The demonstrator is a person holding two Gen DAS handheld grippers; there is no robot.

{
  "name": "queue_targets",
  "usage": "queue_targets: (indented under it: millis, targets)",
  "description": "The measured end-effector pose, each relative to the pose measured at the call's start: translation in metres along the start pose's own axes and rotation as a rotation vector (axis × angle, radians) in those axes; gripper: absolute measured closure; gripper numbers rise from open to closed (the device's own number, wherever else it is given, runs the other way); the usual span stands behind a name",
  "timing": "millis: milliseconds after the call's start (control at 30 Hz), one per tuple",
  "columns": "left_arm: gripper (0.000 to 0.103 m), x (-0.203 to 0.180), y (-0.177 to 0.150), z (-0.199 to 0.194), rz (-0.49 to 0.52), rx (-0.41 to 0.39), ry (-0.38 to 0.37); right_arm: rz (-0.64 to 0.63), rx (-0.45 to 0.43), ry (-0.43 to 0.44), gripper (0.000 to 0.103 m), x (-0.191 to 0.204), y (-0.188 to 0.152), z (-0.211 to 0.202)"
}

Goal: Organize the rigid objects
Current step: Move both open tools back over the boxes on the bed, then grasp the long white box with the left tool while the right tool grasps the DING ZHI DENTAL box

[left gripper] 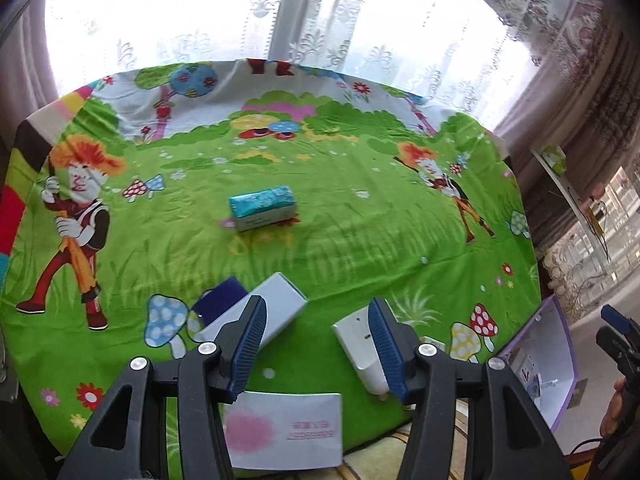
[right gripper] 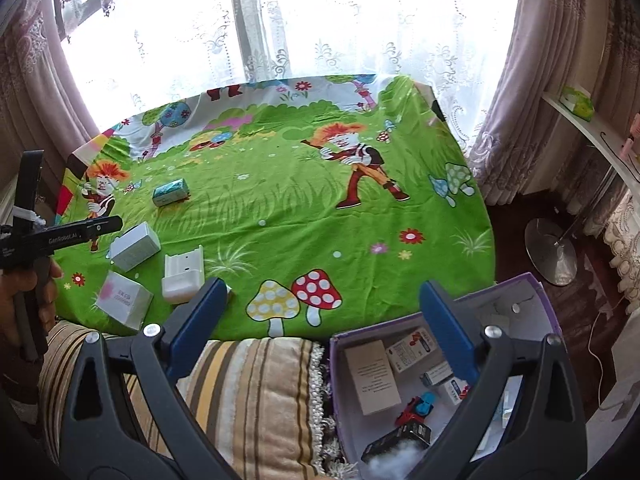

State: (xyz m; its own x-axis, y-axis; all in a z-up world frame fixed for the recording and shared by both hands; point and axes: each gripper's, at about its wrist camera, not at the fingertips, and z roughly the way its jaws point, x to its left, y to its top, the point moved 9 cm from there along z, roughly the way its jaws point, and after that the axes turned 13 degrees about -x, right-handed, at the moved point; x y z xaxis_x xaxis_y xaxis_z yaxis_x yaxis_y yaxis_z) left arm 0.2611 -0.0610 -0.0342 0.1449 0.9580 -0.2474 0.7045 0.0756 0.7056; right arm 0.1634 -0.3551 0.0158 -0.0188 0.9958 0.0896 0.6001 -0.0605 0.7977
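Four rigid objects lie on the green cartoon tablecloth (left gripper: 360, 240): a teal box (left gripper: 262, 207) farther out, a long white box (left gripper: 256, 316), a white plastic device (left gripper: 362, 348), and a white box with a pink flower (left gripper: 286, 428) at the near edge. They also show in the right wrist view: teal box (right gripper: 171, 192), white box (right gripper: 134, 247), device (right gripper: 182, 276), flower box (right gripper: 122, 300). My left gripper (left gripper: 316, 344) is open and empty, low over the gap between the white box and the device. My right gripper (right gripper: 320, 332) is open and empty above the purple bin (right gripper: 532, 300).
The purple bin holds several small boxes and a toy; it also shows at the right in the left wrist view (left gripper: 560, 364). A striped cushion (right gripper: 248, 384) lies below the table's near edge. Curtains and a window stand behind the table. A shelf (right gripper: 588, 128) and a lamp base (right gripper: 552, 256) are at the right.
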Motion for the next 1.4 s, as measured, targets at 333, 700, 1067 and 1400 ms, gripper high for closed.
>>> queue_targets:
  millis: [333,700,1067,1400]
  targets:
    - [0.049,0.047,-0.014,0.017,-0.062,0.052,0.049,-0.113,0.096,0.101,0.005,0.067,-0.010,0.038]
    - [0.044,0.037,-0.040,0.046,0.196,0.120,0.115,-0.145,0.282,0.222,0.005,0.125,-0.057,0.083]
    - [0.057,0.020,-0.052,0.051,0.264,0.128,0.090,-0.084,0.433,0.204,0.005,0.128,-0.093,0.113]
    - [0.065,0.005,-0.042,0.040,0.223,0.079,0.035,-0.079,0.522,0.183,0.018,0.131,-0.112,0.133]
